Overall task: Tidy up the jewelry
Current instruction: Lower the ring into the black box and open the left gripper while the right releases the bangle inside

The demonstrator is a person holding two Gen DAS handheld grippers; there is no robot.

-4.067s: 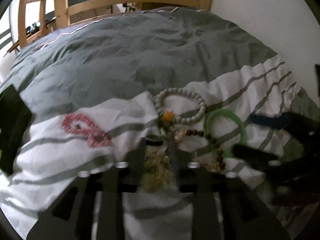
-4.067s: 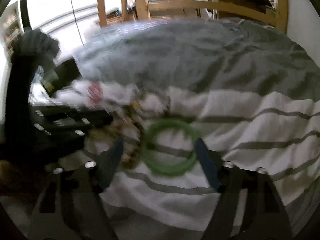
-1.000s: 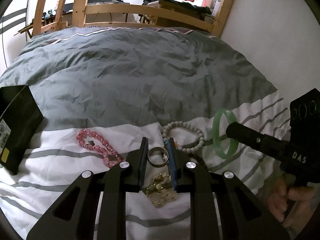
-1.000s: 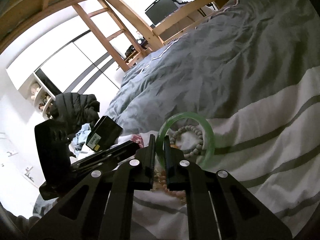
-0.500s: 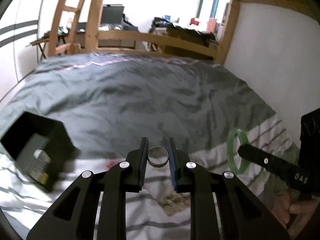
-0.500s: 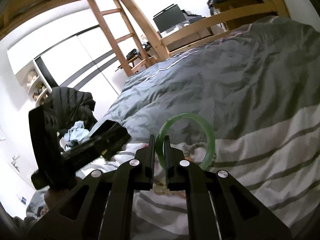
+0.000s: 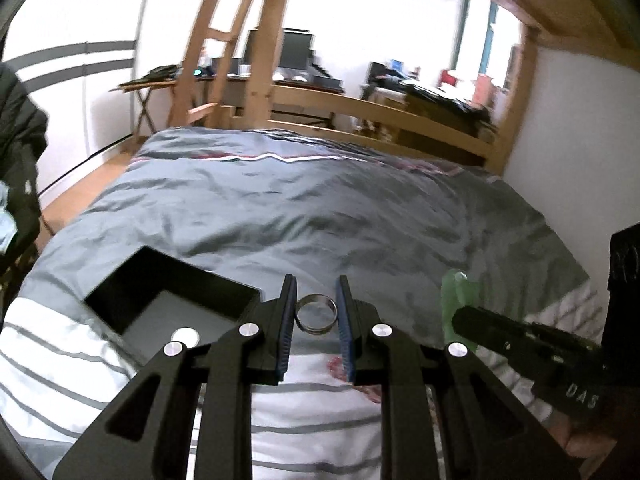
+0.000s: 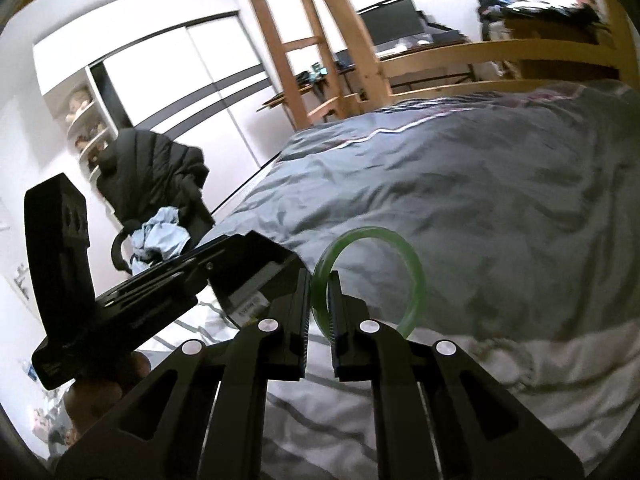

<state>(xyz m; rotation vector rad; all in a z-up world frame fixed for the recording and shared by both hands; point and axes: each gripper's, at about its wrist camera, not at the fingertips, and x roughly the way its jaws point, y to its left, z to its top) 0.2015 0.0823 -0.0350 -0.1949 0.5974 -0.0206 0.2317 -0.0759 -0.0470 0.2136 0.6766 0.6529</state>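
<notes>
We are carrying a metal ring (image 7: 316, 314) pinched in the left gripper (image 7: 316, 322) toward the black box (image 7: 168, 300); the right gripper (image 8: 319, 316) is clamping the green bangle (image 8: 412, 276); next, probably lowering over the box.

My left gripper (image 7: 316, 316) is held level, fingers pointing to twelve o'clock, jaws pinched on a metal ring (image 7: 316, 314); my right gripper (image 8: 319, 304) tilts up toward twelve, jaws nearly together on a green bangle (image 8: 412, 280); from the left view, it sits at four o'clock.
</notes>
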